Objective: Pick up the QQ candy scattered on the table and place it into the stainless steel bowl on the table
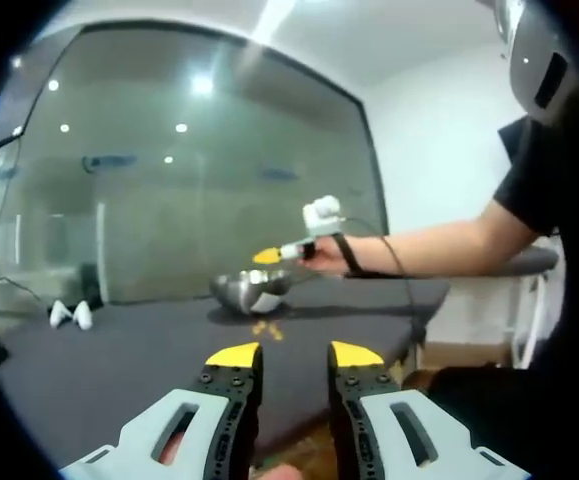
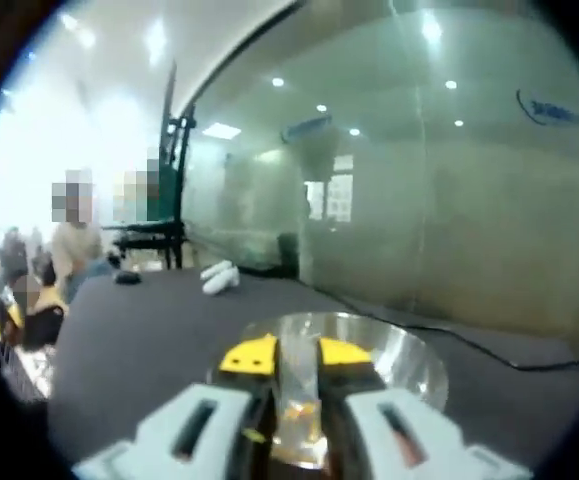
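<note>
Two tools: left tool (image 1: 294, 357) spread above table edge (image 1: 369, 385); right tool (image 2: 297, 358) parted over bowl (image 2: 409, 360).

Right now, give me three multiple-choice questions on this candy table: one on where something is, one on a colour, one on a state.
1. Where is the right gripper?
A. Over the steel bowl
B. Beside the white objects
C. Off the table

2. What colour are the tips of the left gripper fingers?
A. Red
B. Yellow
C. Blue

3. How does the left gripper stand?
A. Shut on a candy
B. Open with nothing between its fingers
C. Resting inside the bowl

Answers: 1 A, since the right gripper view shows the bowl's rim around its fingers. 2 B, both tips show yellow caps. 3 B, a clear gap shows between them, with loose candy lying further off on the table.
</note>
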The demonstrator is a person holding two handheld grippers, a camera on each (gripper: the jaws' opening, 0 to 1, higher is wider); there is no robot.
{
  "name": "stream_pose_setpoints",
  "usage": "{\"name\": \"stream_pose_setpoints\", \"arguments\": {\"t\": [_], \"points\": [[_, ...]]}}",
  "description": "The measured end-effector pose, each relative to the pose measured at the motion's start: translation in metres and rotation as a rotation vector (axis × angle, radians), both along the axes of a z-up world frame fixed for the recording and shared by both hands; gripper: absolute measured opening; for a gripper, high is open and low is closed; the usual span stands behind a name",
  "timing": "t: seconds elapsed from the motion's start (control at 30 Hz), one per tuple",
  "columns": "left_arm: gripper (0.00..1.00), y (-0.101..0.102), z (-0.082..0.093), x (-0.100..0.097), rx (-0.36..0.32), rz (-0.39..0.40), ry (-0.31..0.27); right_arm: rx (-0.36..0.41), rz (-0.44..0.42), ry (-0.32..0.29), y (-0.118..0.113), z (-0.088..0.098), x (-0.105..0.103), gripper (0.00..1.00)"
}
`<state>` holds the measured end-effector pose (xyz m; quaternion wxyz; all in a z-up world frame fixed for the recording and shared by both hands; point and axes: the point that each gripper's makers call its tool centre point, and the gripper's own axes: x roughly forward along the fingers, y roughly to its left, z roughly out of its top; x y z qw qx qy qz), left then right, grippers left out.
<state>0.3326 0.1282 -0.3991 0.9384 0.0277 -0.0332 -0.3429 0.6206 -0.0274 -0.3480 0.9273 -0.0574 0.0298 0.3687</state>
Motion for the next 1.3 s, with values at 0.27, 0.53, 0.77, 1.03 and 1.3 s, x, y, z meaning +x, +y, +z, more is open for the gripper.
{"name": "stream_pose_setpoints", "arguments": {"t": [0.27, 0.53, 0.77, 1.03, 1.3], "points": [[0.27, -0.011, -0.003, -0.001, 0.016, -0.031, 0.006, 0.027, 0.006, -0.035, -0.024, 0.013, -0.032, 0.16], [0.27, -0.017, -0.004, 0.0, 0.013, -0.042, 0.007, 0.052, 0.026, -0.018, -0.037, -0.005, -0.066, 0.16], [0.27, -0.02, -0.005, -0.001, 0.018, -0.053, 0.007, 0.022, 0.018, 0.028, -0.038, -0.045, -0.074, 0.17], [0.27, -0.018, -0.004, -0.003, 0.019, -0.048, 0.005, -0.001, 0.038, 0.064, -0.029, -0.065, -0.07, 0.17], [0.27, -0.013, -0.006, -0.004, 0.025, -0.038, 0.012, -0.015, 0.186, 0.153, -0.003, -0.096, -0.082, 0.17]]}}
